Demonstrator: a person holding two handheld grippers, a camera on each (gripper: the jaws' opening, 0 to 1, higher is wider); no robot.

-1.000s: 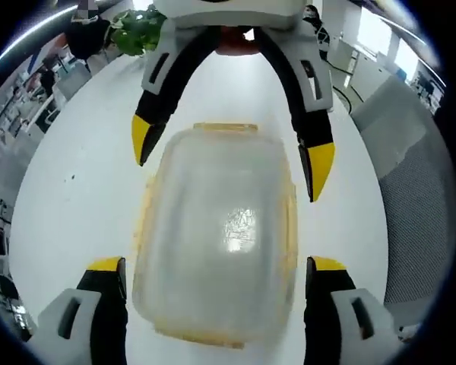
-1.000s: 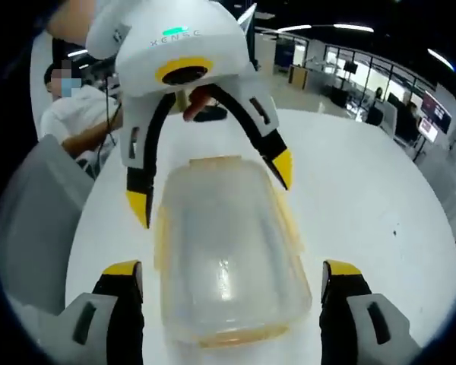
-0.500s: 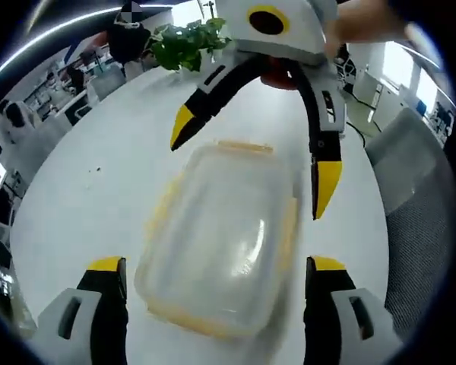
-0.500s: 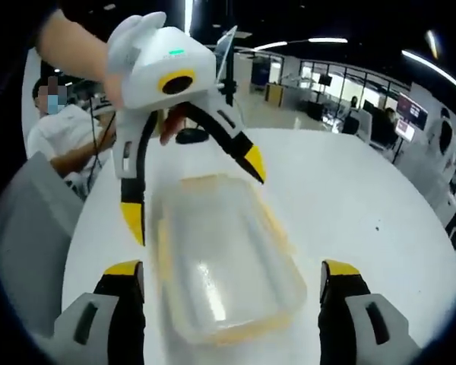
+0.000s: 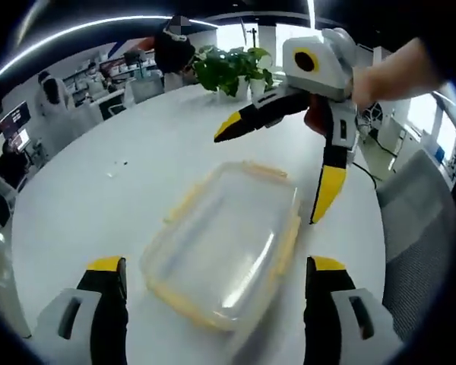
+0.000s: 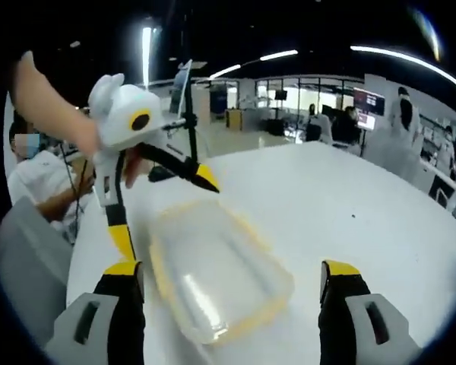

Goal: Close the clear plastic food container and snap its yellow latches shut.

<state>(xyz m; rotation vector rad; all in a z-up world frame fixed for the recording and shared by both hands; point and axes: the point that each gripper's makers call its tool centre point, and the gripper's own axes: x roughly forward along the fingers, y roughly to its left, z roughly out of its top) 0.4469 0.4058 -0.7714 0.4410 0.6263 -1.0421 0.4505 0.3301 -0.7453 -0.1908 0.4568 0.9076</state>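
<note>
The clear plastic container [image 5: 226,243] with yellow latches along its rim lies flat on the white table [image 5: 99,190], its lid on top. My left gripper [image 5: 216,266] is open, its yellow-tipped jaws wide to either side of the container's near end. The right gripper [image 5: 277,163], held by a hand, hangs open above the far right corner without touching it. In the right gripper view the container [image 6: 213,274] lies between my right gripper's [image 6: 231,268] open jaws, and the left gripper [image 6: 164,209] hovers open over its far left edge.
A potted plant [image 5: 228,68] stands at the table's far edge. A grey chair [image 5: 418,220] is beside the table. A seated person [image 6: 38,175] is just past the table edge. Open white tabletop [image 6: 349,198] spreads around the container.
Both grippers have lifted and drawn back from the container, whose ends they straddled before. Both views have tilted up toward the room. The container has stayed on the table.
</note>
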